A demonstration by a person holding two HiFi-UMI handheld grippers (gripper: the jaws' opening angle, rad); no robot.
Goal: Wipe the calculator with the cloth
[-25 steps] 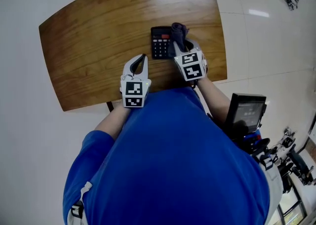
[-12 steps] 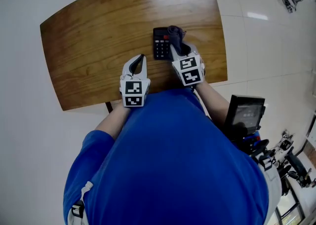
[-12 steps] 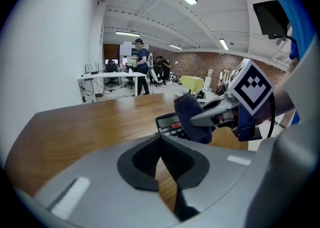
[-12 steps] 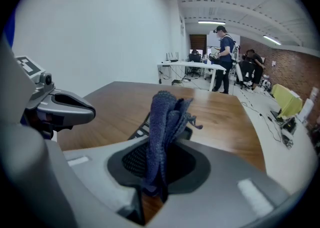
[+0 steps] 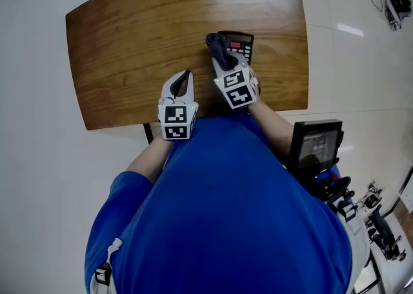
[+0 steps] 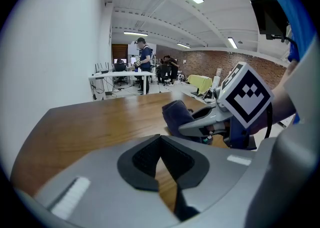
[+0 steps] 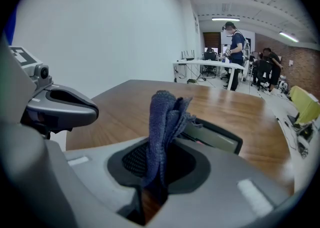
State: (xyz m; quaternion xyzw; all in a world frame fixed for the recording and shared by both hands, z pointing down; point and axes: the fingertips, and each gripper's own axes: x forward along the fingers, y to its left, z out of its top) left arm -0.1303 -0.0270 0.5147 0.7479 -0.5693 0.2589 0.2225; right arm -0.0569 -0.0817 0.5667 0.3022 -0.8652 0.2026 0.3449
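A black calculator [image 5: 237, 42] lies on the wooden table [image 5: 129, 48], its grey display [image 7: 214, 139] showing just past my right jaws. My right gripper [image 5: 224, 62] is shut on a dark blue cloth [image 5: 217, 46], which stands bunched above the jaws [image 7: 165, 122] and rests on the calculator's left part. The left gripper [image 5: 186, 75] hovers over the table's near edge, left of the calculator, its jaws closed together with nothing between them [image 6: 161, 144]. From the left gripper view I see the cloth [image 6: 176, 114] and the right gripper [image 6: 212, 119] close by on the right.
The table's near edge runs just under both grippers. A dark screen on a stand [image 5: 316, 144] is to my right, with white floor [image 5: 39, 176] all around. People stand at desks [image 7: 235, 37] far behind the table.
The right gripper has carried the cloth leftward across the calculator, from its right side to its left. The left gripper stays where it was, shut.
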